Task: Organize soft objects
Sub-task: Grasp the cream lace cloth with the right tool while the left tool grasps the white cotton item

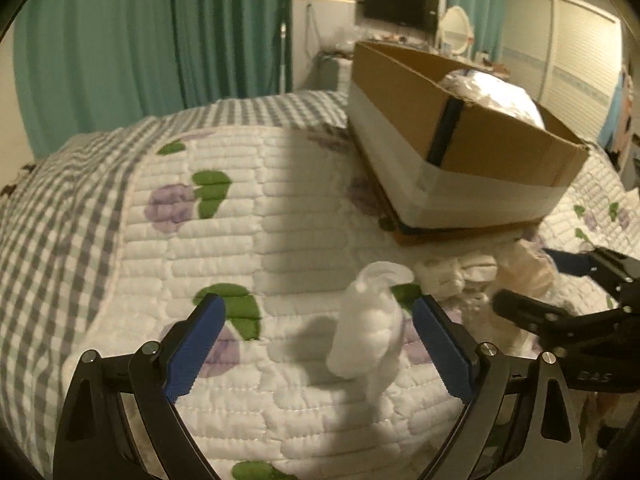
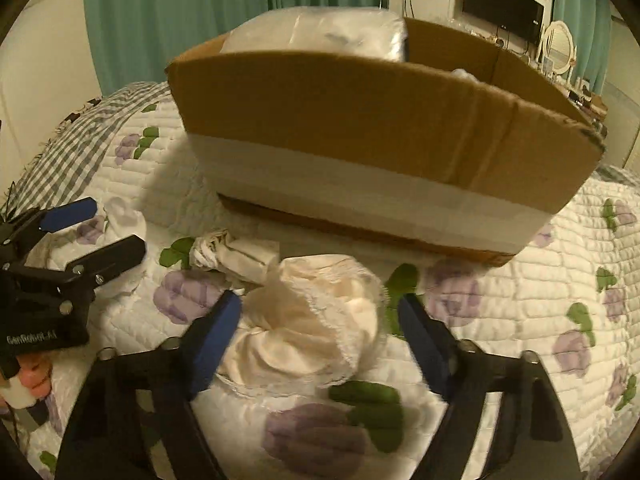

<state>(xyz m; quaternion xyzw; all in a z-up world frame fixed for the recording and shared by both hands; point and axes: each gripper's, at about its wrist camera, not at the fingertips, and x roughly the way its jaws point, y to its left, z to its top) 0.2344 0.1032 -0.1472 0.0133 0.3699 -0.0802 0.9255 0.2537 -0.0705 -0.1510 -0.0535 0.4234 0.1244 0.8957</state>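
Note:
A cardboard box (image 1: pixel 496 148) with a white taped band stands on the quilted bed and holds a white plastic-wrapped bundle (image 1: pixel 496 92); it also shows in the right wrist view (image 2: pixel 360 120). My left gripper (image 1: pixel 320 320) is open around a small white soft item (image 1: pixel 372 340) lying on the quilt. My right gripper (image 2: pixel 320 316) is open around a cream lace-edged cloth bundle (image 2: pixel 316 320). A crumpled white cloth (image 2: pixel 236 256) lies just beyond it. The right gripper shows at the right of the left wrist view (image 1: pixel 536 276), and the left gripper at the left of the right wrist view (image 2: pixel 108 228).
The bed carries a white quilt with purple flowers (image 1: pixel 180 204) and a grey checked border (image 1: pixel 52 216). Green curtains (image 1: pixel 120 40) hang behind. A wall TV (image 1: pixel 400 4) and a dresser with an oval mirror (image 1: pixel 458 28) stand at the far wall.

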